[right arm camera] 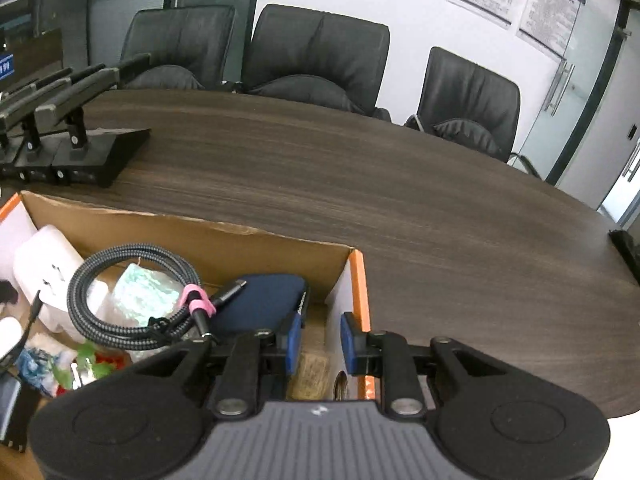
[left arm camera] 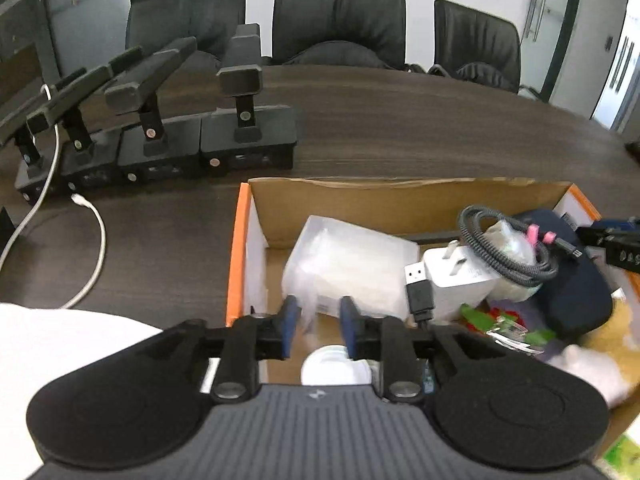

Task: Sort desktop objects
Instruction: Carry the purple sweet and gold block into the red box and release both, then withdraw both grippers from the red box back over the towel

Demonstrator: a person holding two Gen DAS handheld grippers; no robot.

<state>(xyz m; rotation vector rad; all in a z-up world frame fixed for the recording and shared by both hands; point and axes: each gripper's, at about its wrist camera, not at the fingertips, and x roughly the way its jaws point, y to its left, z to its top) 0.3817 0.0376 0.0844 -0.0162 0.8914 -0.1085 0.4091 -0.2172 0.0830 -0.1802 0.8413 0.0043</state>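
Note:
An orange-edged cardboard box [left arm camera: 240,248] holds a clear plastic case [left arm camera: 352,268], a white charger [left arm camera: 456,276], a coiled grey braided cable [left arm camera: 508,244], a dark blue pouch [left arm camera: 576,300] and a white round object [left arm camera: 336,368]. My left gripper [left arm camera: 318,328] is open and empty over the box's near left part, just before the plastic case. In the right wrist view the box [right arm camera: 360,280], the cable [right arm camera: 132,292] and the pouch [right arm camera: 264,300] show. My right gripper [right arm camera: 320,340] is open and empty over the box's right end.
Several black phone stands [left arm camera: 192,120] stand in a row at the table's far left, with a white cable [left arm camera: 92,248] lying beside them. Three black office chairs [left arm camera: 340,20] line the far side. The dark wood table [right arm camera: 440,208] stretches right of the box.

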